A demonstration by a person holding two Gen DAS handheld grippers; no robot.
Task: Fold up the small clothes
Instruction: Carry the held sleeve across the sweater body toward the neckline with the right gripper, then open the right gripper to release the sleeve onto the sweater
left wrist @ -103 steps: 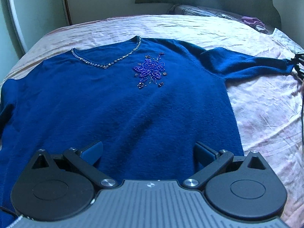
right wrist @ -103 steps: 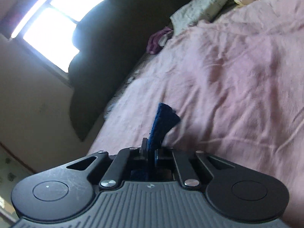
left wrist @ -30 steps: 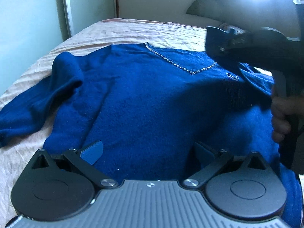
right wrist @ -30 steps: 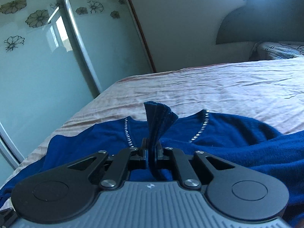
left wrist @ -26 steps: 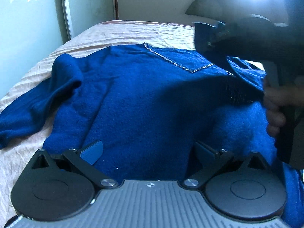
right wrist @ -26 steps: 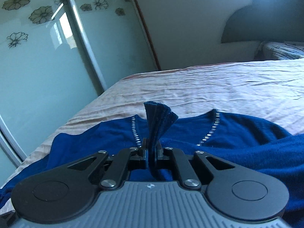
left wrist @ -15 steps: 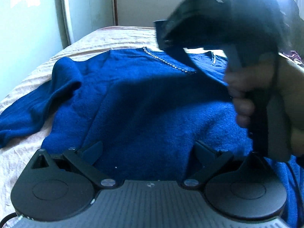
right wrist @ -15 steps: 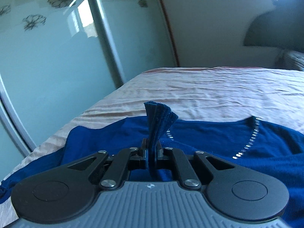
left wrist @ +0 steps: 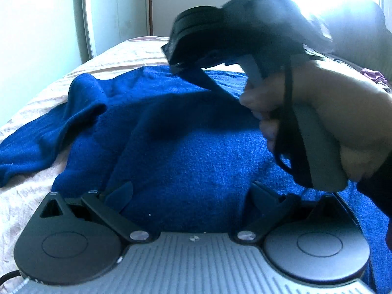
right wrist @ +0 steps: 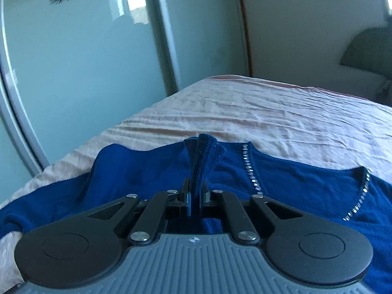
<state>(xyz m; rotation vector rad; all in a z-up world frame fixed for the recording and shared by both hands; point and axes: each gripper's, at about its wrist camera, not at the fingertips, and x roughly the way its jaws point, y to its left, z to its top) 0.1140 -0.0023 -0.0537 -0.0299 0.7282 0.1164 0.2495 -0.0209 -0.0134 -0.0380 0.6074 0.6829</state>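
Observation:
A blue knit sweater [left wrist: 191, 152] lies front-up on the bed, its beaded V-neck [right wrist: 252, 171] showing in the right wrist view. My right gripper [right wrist: 195, 191] is shut on the cuff of the sweater's sleeve [right wrist: 202, 156] and holds it above the chest; it also shows in the left wrist view [left wrist: 176, 63], trailing the sleeve. My left gripper [left wrist: 191, 193] is open and empty, low over the sweater's hem. The other sleeve [left wrist: 41, 137] lies bunched at the left.
The pink bedsheet [right wrist: 269, 112] spreads beyond the collar. Frosted wardrobe doors [right wrist: 85, 61] stand close along the bed's left side. A headboard [right wrist: 367, 49] and bright window are at the far right. My hand [left wrist: 330, 122] fills the right of the left wrist view.
My right gripper has carried the sleeve cuff further left across the sweater's chest, toward the wardrobe side. My left gripper has stayed open over the hem.

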